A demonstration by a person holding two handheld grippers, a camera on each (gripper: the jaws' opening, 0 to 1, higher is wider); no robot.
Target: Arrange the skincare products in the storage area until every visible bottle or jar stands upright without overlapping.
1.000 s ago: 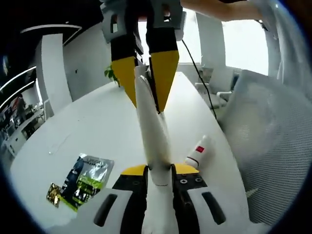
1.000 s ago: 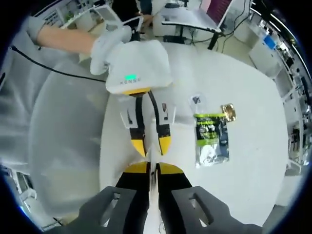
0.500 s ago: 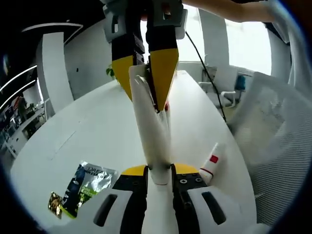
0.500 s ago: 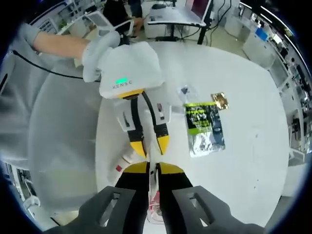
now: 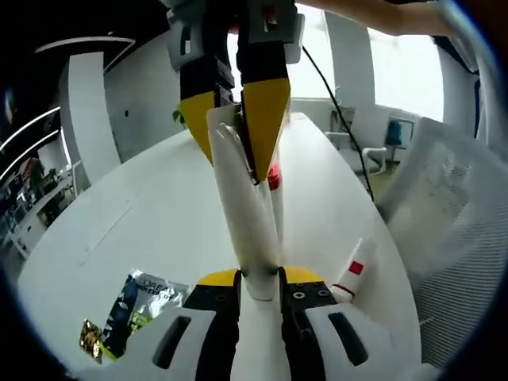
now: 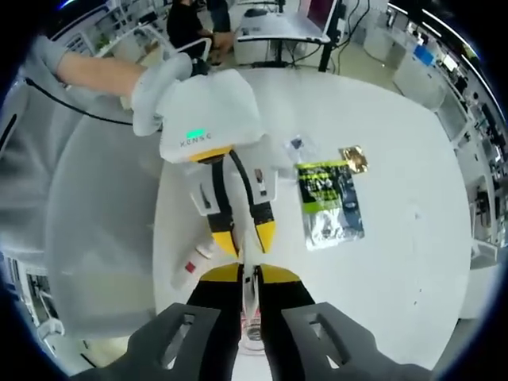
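both claws, left claw [image 5: 258, 279] and right claw [image 6: 250, 278], pinch shut on one long white plastic tube [image 5: 246, 214] above the round white bench [image 5: 159, 206]; uneven pulling could make it slip out.

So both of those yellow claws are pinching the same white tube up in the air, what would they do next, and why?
Probably lower the white tube toward a bare part of the white table and stand it upright. The left gripper and right gripper each clamp an end of it, off the surface. A small red-labelled tube lies on its side nearby, so it is best set down apart from that.
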